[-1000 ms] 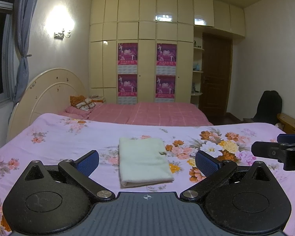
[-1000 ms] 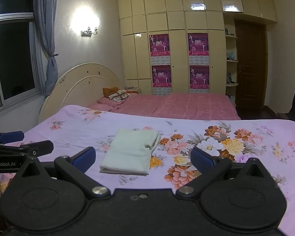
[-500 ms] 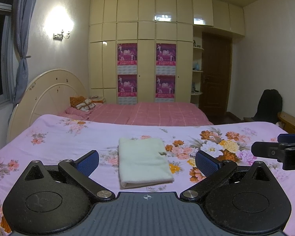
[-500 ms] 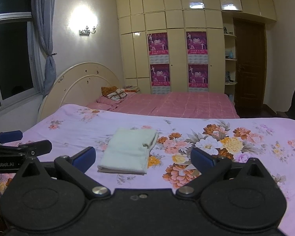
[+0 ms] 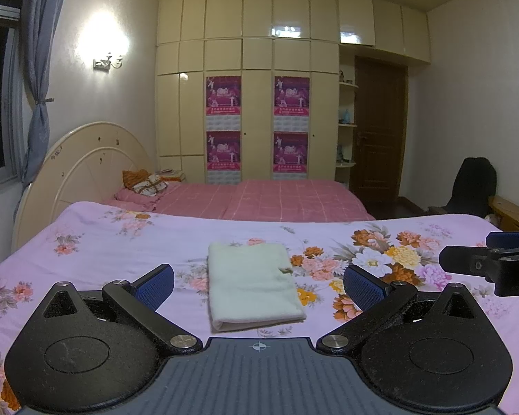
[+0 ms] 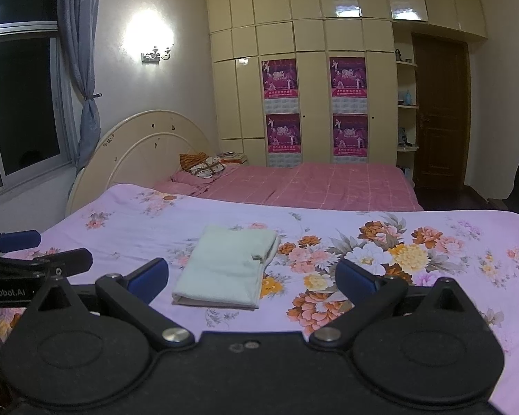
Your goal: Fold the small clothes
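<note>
Bedroom scene, floral bedspread (image 5: 121,242) covering the near bed. Left gripper (image 5: 258,282) is hovering low over it with jaws spread wide, gripping nothing; blue pads (image 5: 155,282) are sitting either side of the view. Right gripper (image 6: 252,276) is doing the same, jaws spread and empty. Each gripper is showing at the edge of the other's view, so they are sitting side by side at the near edge of the bed.

Just ahead, between the jaws in both views, a pale folded cloth (image 5: 252,287) is lying flat on the bedspread, a neat rectangle, with the folded edge facing the cameras and layers visible along it. A small dark tag or notch is showing on its right edge. Neither gripper is touching it.

Judgement: folding is looking finished or nearly so, with at most one more half-fold left. If another fold is wanted, each gripper should be pinching one near corner, catching all layers together, lifting low and carrying them evenly to the far edge. Uneven lifting risks skewing the stack; a shallow pinch risks dropping inner layers or dragging the bedspread up with the cloth.

Beyond: pink checked bed (image 5: 276,197), round headboard (image 5: 86,152), cream wardrobe (image 5: 190,103) with purple posters, dark door (image 5: 380,131).
</note>
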The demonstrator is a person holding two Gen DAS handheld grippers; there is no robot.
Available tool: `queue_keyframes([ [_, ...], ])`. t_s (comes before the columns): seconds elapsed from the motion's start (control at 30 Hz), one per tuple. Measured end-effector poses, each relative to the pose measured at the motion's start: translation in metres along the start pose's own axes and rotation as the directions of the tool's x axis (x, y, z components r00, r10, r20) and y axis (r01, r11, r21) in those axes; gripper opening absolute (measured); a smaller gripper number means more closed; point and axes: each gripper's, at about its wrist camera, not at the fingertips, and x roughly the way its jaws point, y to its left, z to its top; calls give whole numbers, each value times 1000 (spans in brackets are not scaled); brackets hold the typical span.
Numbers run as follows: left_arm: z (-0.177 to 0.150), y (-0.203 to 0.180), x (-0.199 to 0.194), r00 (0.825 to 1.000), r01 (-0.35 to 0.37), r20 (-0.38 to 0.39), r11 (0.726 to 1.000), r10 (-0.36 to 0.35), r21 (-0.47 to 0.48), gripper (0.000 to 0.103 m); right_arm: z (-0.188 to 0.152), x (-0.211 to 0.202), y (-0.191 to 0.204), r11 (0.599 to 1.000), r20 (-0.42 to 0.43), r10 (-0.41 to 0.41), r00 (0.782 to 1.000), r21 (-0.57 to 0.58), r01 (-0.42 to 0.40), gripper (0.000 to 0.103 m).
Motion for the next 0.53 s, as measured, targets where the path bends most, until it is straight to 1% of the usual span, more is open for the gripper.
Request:
queue_keyframes([
  [0.27,1,2,2,1000,8,4,1000,-8,2,103,0,0,0,1000,2,1,1000,-5,-1,102],
  [0.33,0,1,2,1000,17,8,1000,-18,26,103,0,0,0,1000,2,1,1000,-5,-1,102],
  [0.4,-1,-1,1,1000,6,21,999,-7,51,103,0,0,1,1000,2,2,1000,-5,-2,102],
  [0.53,0,0,-2,1000,-4,23,999,3,44,103,0,0,1,1000,3,2,1000,-3,-2,102],
])
